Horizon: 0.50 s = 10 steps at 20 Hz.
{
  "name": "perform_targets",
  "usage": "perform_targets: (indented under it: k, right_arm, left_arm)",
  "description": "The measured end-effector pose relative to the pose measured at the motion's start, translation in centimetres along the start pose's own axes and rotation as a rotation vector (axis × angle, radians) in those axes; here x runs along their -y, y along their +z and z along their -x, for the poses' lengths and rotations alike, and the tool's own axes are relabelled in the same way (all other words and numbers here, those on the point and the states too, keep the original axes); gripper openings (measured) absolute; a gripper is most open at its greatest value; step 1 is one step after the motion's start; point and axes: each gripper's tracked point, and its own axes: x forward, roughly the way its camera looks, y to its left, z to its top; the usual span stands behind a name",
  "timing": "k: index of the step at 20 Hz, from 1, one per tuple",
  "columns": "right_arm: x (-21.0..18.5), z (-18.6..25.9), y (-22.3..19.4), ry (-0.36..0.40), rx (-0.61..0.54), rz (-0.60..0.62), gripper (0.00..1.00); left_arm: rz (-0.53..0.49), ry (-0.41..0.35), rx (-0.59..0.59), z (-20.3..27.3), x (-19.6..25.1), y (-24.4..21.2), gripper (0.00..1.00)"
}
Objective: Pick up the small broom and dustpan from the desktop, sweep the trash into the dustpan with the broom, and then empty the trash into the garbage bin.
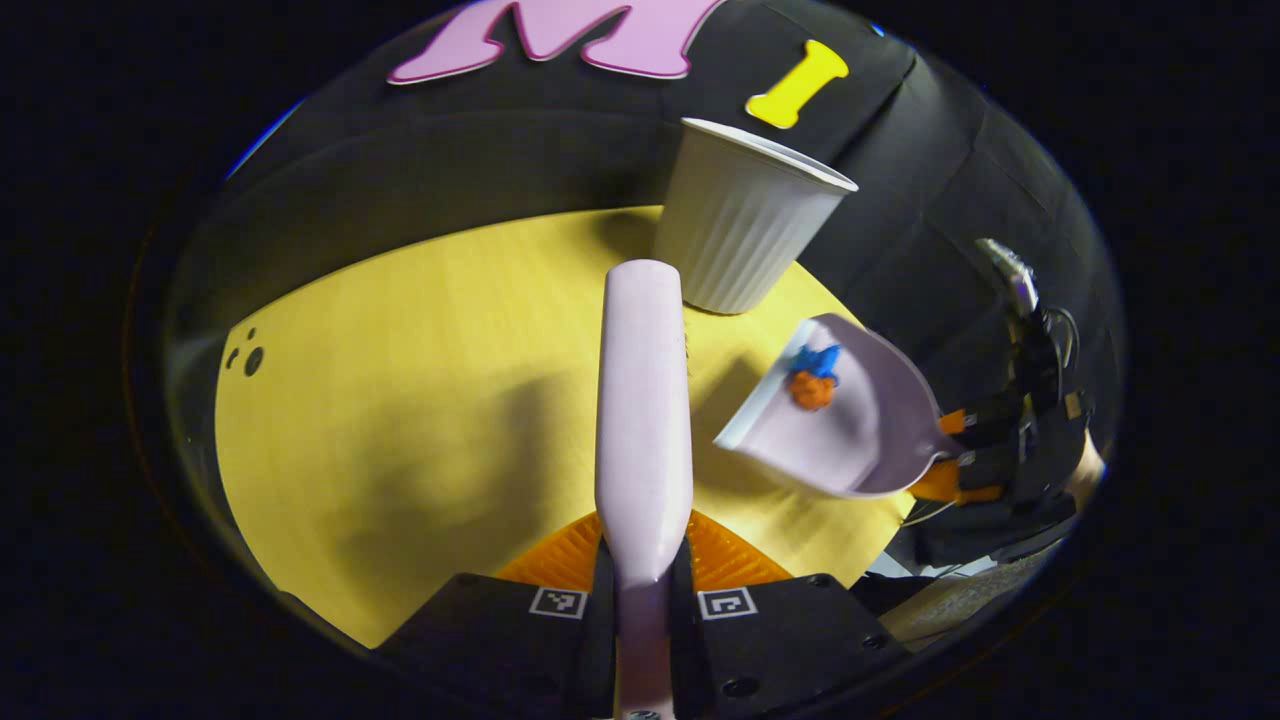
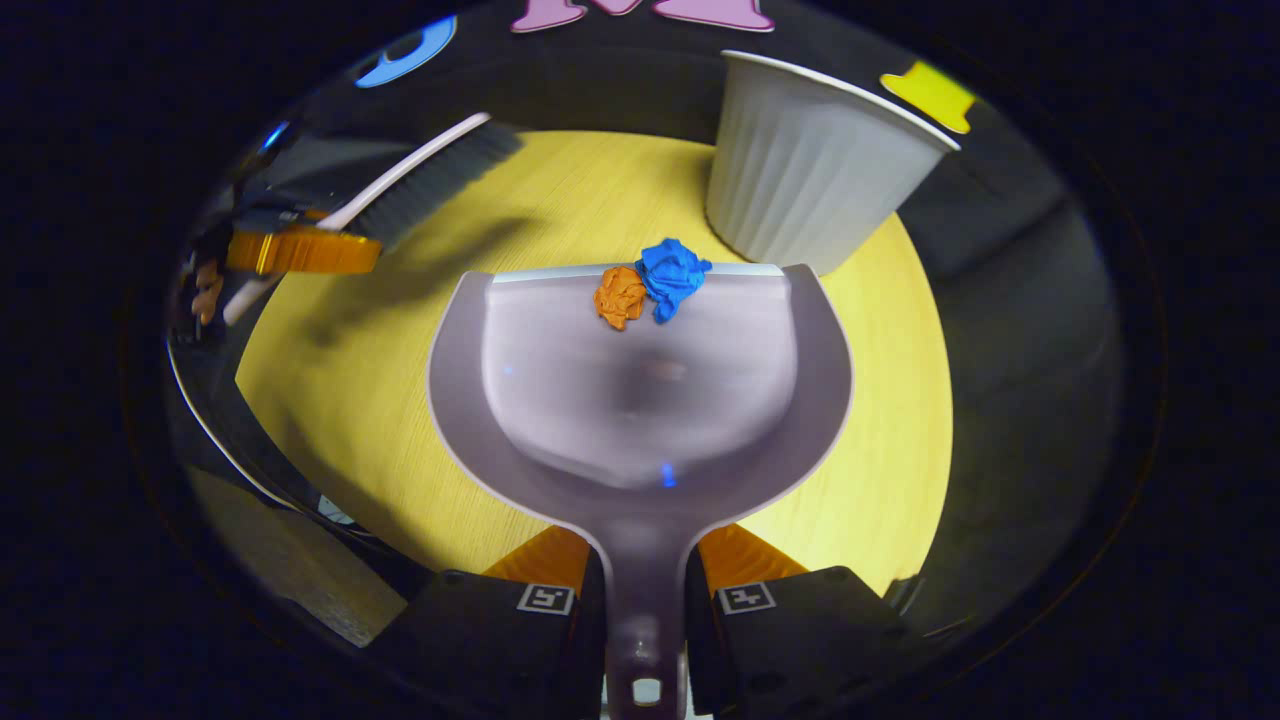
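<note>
In the left gripper view my left gripper (image 1: 642,575) is shut on the pale broom (image 1: 643,400), whose handle runs straight away from the camera. To its right the pale dustpan (image 1: 850,420) hangs tilted above the yellow table (image 1: 400,400), carrying an orange paper ball (image 1: 811,390) and a blue paper ball (image 1: 820,360). In the right gripper view my right gripper (image 2: 645,585) is shut on the dustpan (image 2: 640,400) handle. The orange ball (image 2: 620,296) and blue ball (image 2: 672,275) rest at its front lip. The white ribbed bin (image 2: 815,165) stands just beyond. The broom (image 2: 430,180) shows at upper left.
The bin (image 1: 745,225) stands near the table's far edge, close to the black cloth wall. The round yellow table (image 2: 880,420) drops off on all sides. A hand (image 2: 207,285) holds the left gripper at the far left of the right gripper view.
</note>
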Motion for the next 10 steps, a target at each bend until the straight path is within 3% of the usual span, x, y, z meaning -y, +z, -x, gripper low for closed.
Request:
perform_targets:
  k: [3,4,10]
  right_arm:
    - [1.3,3.1,1.4,-0.054,0.006,-0.049,0.33]
    - [1.4,4.1,2.5,-0.068,0.004,-0.062,0.37]
    - [4.8,9.7,12.0,-0.165,0.033,-0.108,0.37]
  left_arm:
    - [0.017,0.029,0.001,0.8,-1.4,-1.5,0.26]
    - [0.014,0.033,-0.009,0.6,-1.9,-2.4,0.24]
    - [0.041,0.015,-0.051,1.8,-3.2,-8.7,0.26]
